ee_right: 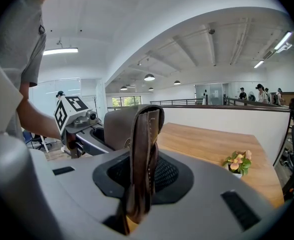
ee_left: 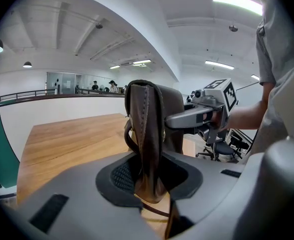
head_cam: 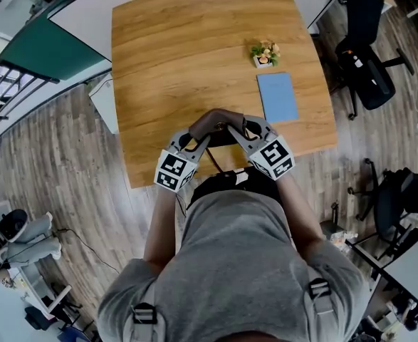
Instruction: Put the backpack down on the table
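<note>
You have the dark brown leather backpack pinched from both sides. It is just inside the near edge of the light wooden table, roughly midway along that edge. Your left gripper has its jaws drawn narrow onto an upright fold of stitched leather, a strap or a side seam, which stands edge-on between the pads. Your right gripper is clamped just as narrowly on a matching fold on the other side. Neither is empty.

The pack sits between the two sets of jaws, straight ahead of each. The grippers angle in toward one another and tip a little downward. The pack's width runs from one gripper to the other, along the near edge, while the folds you hold run up and down. Both hands are equally near, so this looks like an even, two-handed lowering rather than a job for one arm.

I cannot tell whether the base already touches the wood. From the head view your grippers and the pack's rounded top hide it, and the gripper views show only table beyond the leather.

Bare wood lies ahead of the pack toward the far edge. Toward the right edge lie a flat pale blue notebook and, beyond it, a small white pot of flowers, both well apart from the pack. So close to the near edge, the likely risk is the pack slumping back toward you if one side is freed first, so bring both sides down level.
</note>
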`<state>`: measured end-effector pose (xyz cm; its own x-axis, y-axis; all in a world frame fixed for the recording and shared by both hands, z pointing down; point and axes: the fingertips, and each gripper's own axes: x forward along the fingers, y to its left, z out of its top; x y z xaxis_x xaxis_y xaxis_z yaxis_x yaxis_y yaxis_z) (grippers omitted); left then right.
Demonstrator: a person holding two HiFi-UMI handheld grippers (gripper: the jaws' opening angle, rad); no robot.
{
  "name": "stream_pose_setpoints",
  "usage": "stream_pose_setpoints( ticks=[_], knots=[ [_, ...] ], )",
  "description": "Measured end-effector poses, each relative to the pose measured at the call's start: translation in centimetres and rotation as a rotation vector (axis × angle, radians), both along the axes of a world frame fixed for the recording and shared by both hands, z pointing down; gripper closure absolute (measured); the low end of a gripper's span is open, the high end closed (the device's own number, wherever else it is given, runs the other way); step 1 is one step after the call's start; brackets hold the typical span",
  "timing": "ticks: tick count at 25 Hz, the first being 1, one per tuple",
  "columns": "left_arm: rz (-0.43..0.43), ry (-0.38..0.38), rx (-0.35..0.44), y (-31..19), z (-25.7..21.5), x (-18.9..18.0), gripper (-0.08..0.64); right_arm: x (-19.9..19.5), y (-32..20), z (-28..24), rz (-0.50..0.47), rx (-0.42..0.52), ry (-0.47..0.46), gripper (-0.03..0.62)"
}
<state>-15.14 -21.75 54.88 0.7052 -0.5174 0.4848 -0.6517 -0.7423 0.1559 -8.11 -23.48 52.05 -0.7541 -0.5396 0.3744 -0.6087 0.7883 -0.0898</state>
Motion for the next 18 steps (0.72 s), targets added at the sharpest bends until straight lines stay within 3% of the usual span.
stream_pose_setpoints(
  ticks=[10, 18],
  knots=[
    [-0.008, -0.022, -0.012, -1.3, 1.4, -0.1, 0.445, -0.1, -1.4, 1.3, -0.021, -0.018, 0.015, 0.511],
    [-0.003, -0.086, 0.008, -2.4, 3.7, 0.2, 0.445, 0.3, -2.2, 3.3, -0.06, -0.033, 0.059, 0.502]
  ],
)
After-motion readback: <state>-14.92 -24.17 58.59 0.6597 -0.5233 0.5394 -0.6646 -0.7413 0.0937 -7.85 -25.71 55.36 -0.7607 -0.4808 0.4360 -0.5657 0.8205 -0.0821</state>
